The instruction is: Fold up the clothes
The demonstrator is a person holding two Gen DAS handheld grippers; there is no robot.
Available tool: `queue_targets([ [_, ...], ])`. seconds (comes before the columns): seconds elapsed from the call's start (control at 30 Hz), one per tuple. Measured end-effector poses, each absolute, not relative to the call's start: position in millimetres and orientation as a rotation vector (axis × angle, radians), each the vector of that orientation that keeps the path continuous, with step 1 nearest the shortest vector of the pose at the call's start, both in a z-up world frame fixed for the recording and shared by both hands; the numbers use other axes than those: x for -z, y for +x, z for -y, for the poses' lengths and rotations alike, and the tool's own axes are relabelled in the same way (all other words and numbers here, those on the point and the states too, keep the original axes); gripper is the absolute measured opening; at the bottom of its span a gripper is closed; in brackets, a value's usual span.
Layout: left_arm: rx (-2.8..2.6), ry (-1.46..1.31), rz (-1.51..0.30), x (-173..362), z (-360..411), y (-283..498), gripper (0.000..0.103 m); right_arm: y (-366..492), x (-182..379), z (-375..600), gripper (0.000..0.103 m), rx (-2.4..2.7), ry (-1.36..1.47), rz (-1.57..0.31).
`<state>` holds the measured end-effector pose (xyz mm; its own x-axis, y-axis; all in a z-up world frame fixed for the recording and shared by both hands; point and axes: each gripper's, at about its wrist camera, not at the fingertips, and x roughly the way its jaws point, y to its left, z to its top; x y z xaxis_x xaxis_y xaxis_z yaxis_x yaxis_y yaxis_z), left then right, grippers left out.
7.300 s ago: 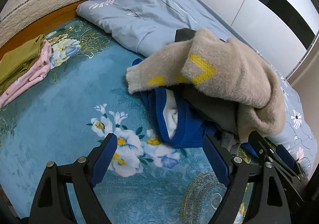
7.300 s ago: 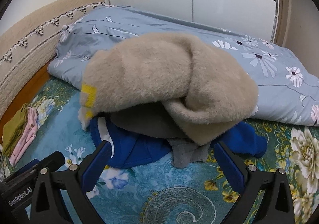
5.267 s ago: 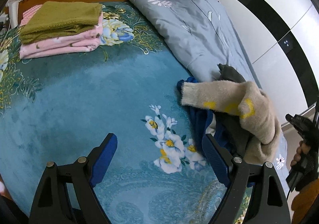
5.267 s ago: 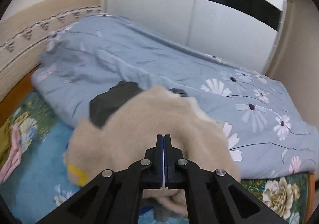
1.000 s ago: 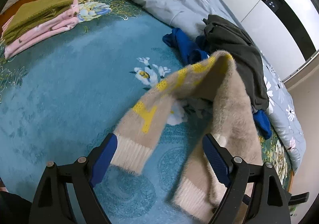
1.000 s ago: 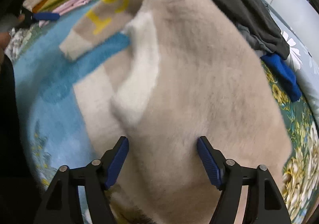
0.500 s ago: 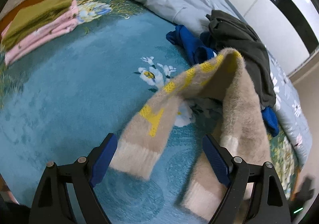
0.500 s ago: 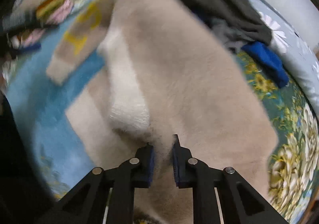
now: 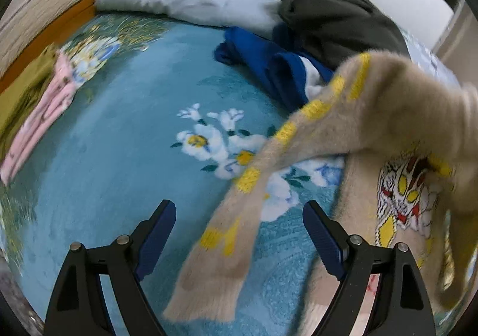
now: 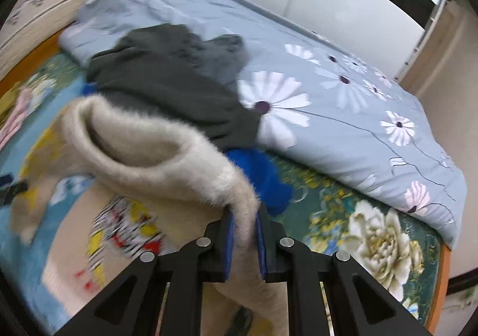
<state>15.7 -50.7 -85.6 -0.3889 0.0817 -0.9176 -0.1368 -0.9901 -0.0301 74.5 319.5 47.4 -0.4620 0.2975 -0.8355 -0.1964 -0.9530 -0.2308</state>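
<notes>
Now your left tongs (image 9: 239, 234) hang wide and empty over the bed (image 9: 113, 156), the beige sweater (image 9: 388, 133) draped just right of them; your right tongs (image 10: 242, 242) pinch its fuzzy edge. You're spreading it; next, lay it flat.

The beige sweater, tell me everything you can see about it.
The beige sweater is fuzzy knit with a cartoon print on its front and yellow marks along a sleeve ending in a ribbed cuff. It is unfolded and partly lifted: the right gripper is shut on a bunched edge, the sleeve trailing onto the teal blanket. The left gripper is open, not touching.
</notes>
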Motion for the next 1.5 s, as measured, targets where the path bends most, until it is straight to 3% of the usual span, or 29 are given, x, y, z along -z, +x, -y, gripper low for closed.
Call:
queue_targets([
  [0.13, -2.473, -1.698, -0.197, 95.1, 36.0, 5.4, 0.080, 41.4, -23.4, -347.9, 0.014, -2.382, -1.443, 0.119],
  [0.17, -2.461, -1.712, -0.220, 97.3, 33.4, 3.3, 0.072, 34.1, -18.7, -352.8, 0.014, -2.358, -1.447, 0.105],
  [0.3, -2.413, -1.787, -0.215, 103.4, 33.2, -1.1, 0.020, 19.3, -5.6, -368.5, 0.014, -2.288, -1.465, -0.045],
  [0.4, -2.416, -1.769, -0.109, 100.6, 41.4, 3.1, 0.008, 19.8, -3.9, -366.5, 0.014, -2.280, -1.458, -0.036],
  [0.6, -2.467, -1.666, -0.090, 81.6, 54.5, 21.9, 0.007, 30.1, -6.8, -362.5, 0.014, -2.319, -1.414, -0.020],
  [0.77, -2.492, -1.626, 0.162, 47.8, 97.0, 15.2, 0.007, 18.5, -15.9, -354.5, 0.014, -2.350, -1.403, -0.064],
  [0.97, -2.569, -1.596, 0.165, 17.2, 145.0, 23.3, 0.007, -10.2, -37.8, -313.5, 0.014, -2.487, -1.414, -0.008],
  [1.2, -2.555, -1.803, 0.424, 55.0, 205.4, 5.1, 0.007, -63.7, -20.3, -259.6, 0.014, -2.505, -1.535, 0.091],
  [1.5, -2.456, -1.881, 0.605, 87.1, 216.7, -0.3, 0.012, -82.5, -7.4, -267.9, 0.017, -2.429, -1.598, -0.035],
])
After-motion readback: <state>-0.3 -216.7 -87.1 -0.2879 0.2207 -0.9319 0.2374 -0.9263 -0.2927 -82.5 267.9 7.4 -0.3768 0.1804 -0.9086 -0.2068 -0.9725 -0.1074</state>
